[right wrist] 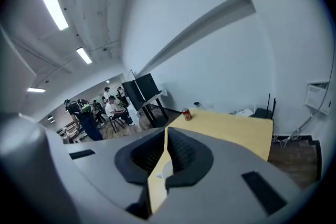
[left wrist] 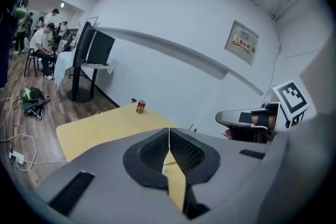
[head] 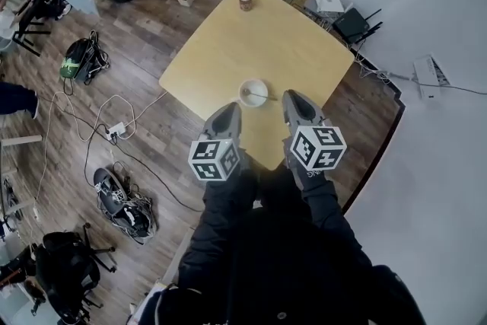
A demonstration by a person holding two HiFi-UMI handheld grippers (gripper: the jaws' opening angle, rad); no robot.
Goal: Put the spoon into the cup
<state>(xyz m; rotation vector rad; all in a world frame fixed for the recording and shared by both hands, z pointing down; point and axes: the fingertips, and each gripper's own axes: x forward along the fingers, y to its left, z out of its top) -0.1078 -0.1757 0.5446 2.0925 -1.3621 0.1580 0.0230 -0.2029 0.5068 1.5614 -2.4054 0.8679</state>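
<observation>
A small white cup (head: 254, 93) stands near the front edge of the yellow table (head: 251, 34), and the spoon (head: 249, 93) lies in it with its handle pointing right. My left gripper (head: 230, 109) hangs above the table's front edge, just left of the cup, its jaws shut and empty (left wrist: 169, 131). Just right of the cup is my right gripper (head: 294, 97); its jaws are all but together with nothing between them (right wrist: 166, 131). Both point over the table towards the far wall. Neither gripper view shows the cup.
A red can (head: 245, 1) stands at the table's far edge, also seen as the can (left wrist: 140, 106) and the can (right wrist: 186, 114). A black router (head: 351, 23) and cables lie behind the table. Bags and cords (head: 114, 129) litter the floor on the left. People sit at desks far left (left wrist: 42, 50).
</observation>
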